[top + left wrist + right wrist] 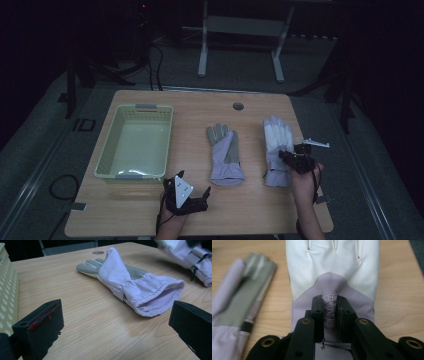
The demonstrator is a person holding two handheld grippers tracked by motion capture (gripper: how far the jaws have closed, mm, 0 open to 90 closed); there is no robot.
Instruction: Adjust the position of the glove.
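Observation:
Two lilac-and-white gloves lie flat on the wooden table (pixel 250 210), fingers pointing away from me. The left glove (pixel 226 155) (pixel 130 282) (pixel 239 307) shows its grey palm, with its cuff opening facing my left gripper (pixel 192 182) (pixel 115 322). That gripper hovers open near the table's front edge, a short way short of the cuff, with nothing between its jaws. The right glove (pixel 277 140) (pixel 332 270) (pixel 190 255) lies back up. My right gripper (pixel 284 157) (pixel 331 305) is shut on a pinch of its lilac fabric at the round logo.
A pale green perforated basket (pixel 107 150) (pixel 7 290) stands empty at the table's left. A round cable hole (pixel 238 106) sits near the far edge. Beyond the table, a white frame's legs (pixel 202 55) stand on the dark floor.

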